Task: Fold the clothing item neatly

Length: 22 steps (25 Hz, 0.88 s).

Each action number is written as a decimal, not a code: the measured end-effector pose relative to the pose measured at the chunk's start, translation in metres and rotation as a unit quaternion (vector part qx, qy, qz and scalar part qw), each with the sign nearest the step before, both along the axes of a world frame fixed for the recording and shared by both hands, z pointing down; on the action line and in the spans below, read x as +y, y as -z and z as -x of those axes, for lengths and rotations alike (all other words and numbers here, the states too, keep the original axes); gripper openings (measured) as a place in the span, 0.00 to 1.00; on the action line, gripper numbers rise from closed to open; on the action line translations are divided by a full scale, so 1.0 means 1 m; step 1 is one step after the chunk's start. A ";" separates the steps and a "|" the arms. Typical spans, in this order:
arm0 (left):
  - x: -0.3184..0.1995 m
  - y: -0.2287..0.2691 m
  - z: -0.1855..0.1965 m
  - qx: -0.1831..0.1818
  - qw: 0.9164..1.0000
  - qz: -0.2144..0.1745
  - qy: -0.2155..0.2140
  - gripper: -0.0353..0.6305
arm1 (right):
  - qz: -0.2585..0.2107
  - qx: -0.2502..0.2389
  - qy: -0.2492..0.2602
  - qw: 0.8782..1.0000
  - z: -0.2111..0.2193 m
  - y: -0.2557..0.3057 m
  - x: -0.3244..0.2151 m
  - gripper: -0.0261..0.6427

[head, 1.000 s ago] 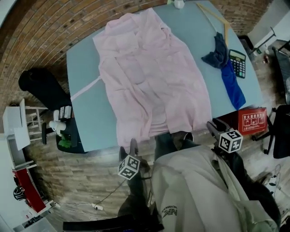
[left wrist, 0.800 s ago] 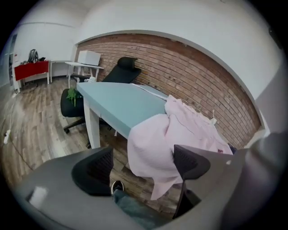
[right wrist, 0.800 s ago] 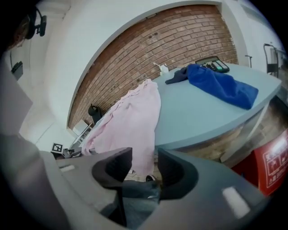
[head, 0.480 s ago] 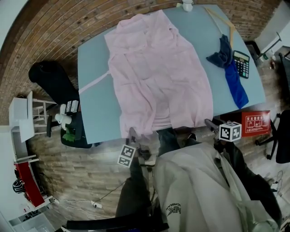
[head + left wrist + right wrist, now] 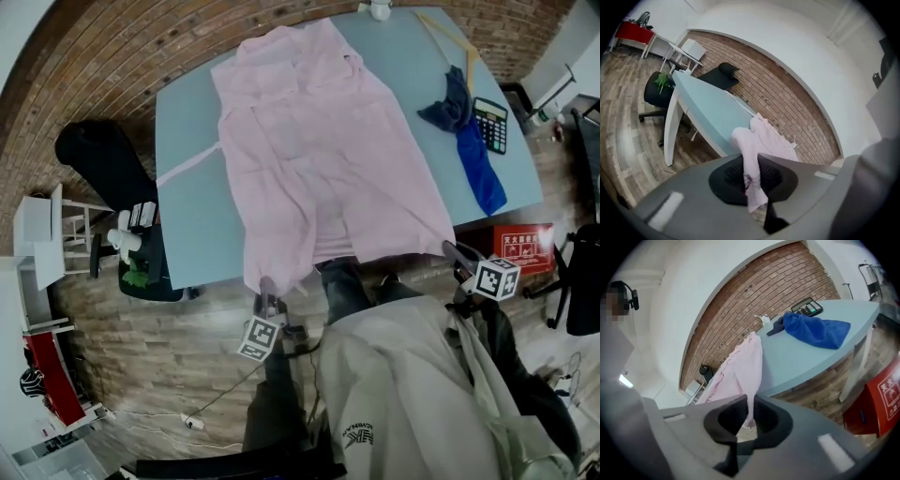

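The left gripper (image 5: 752, 180) was clamped on the near-left corner of the hem of the pink shirt (image 5: 319, 159), with cloth pinched between its pads and hanging out below them. The right gripper (image 5: 749, 416) was closing on the near-right corner, a thin strip of hem between its jaws. Both sat just off the near edge of the bench (image 5: 192, 225), probably so the hem could be lifted and carried over the body for a first fold. The shirt lay spread lengthwise, collar at the far end, hem drooping over the near edge. A blue cloth (image 5: 473, 159) and a calculator (image 5: 490, 125) sat to the right, apart from the shirt
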<state>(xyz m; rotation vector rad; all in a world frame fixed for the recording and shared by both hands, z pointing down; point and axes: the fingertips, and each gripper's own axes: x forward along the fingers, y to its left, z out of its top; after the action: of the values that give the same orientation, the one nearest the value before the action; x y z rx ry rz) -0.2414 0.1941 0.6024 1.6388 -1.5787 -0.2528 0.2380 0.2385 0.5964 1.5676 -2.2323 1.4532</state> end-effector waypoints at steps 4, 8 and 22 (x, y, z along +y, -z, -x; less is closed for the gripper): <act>0.027 0.027 -0.015 0.009 0.999 -0.024 -0.030 0.10 | -0.012 0.011 0.005 1.000 -0.015 0.017 0.010 0.07; 0.065 0.041 -0.019 0.015 0.999 -0.011 -0.032 0.10 | -0.015 0.003 0.003 1.000 -0.027 0.033 0.028 0.07; -0.045 0.187 -0.015 0.241 0.968 -0.063 0.027 0.10 | -0.142 -0.061 0.092 0.984 0.004 0.185 -0.107 0.07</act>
<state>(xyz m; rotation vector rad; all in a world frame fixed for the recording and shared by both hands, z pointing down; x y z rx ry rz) -0.2260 0.1492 0.4154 1.4847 -1.2513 -0.7354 0.2344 0.1313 0.4114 1.3202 -2.6752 1.2583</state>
